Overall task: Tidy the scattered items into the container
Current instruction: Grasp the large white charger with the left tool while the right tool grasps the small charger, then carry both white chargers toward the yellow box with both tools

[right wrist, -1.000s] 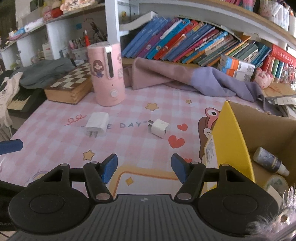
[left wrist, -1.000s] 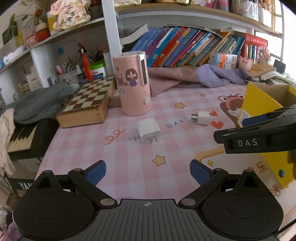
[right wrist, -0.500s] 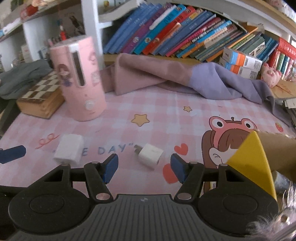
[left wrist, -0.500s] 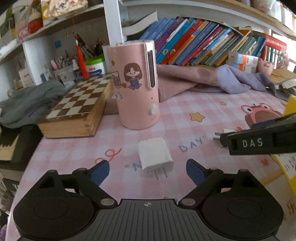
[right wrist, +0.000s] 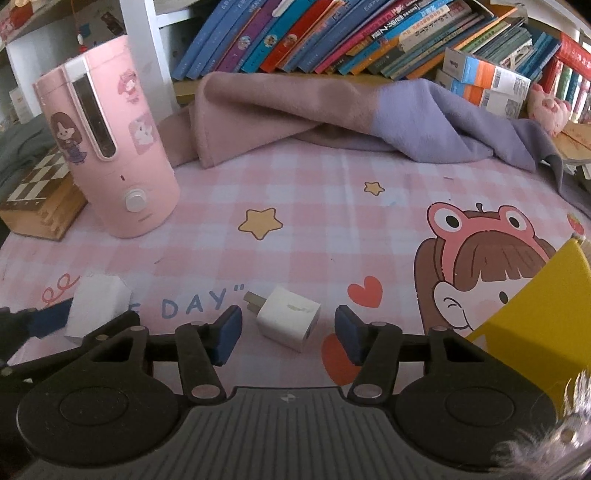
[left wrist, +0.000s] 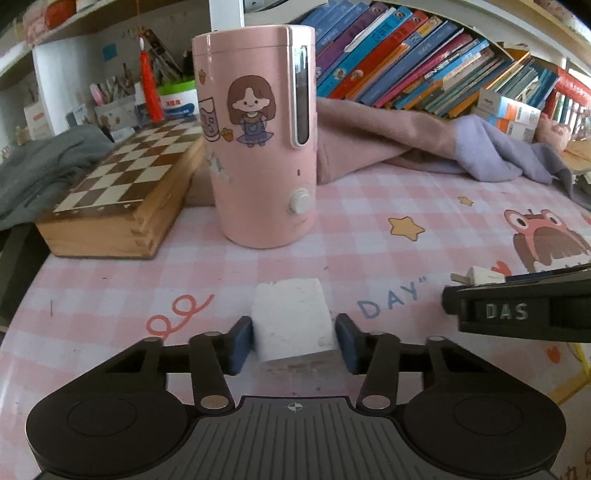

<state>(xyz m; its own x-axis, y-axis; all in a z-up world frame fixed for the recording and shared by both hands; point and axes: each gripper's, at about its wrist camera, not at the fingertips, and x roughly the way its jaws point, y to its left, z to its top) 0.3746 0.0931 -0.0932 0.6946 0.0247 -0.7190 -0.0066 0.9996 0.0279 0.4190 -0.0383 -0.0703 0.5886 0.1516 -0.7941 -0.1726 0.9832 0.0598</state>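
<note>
A large white charger block (left wrist: 293,321) lies on the pink checked mat, between the blue pads of my left gripper (left wrist: 294,341), whose jaws stand close on both its sides. The same block shows in the right wrist view (right wrist: 96,304). A smaller white plug adapter (right wrist: 289,323) lies between the open fingers of my right gripper (right wrist: 288,338), with gaps on both sides. It also shows in the left wrist view (left wrist: 480,275), half hidden behind the right gripper's body. The yellow cardboard box (right wrist: 535,314) stands at the right.
A pink cylindrical appliance (left wrist: 258,147) stands just behind the charger. A wooden chessboard box (left wrist: 118,195) lies to its left. A pink and purple cloth (right wrist: 332,114) lies at the back below a shelf of books (right wrist: 369,33).
Both grippers moved forward and down. The left jaws narrowed around the large charger. The right gripper came around the small adapter, and the box slid to the right edge of view.
</note>
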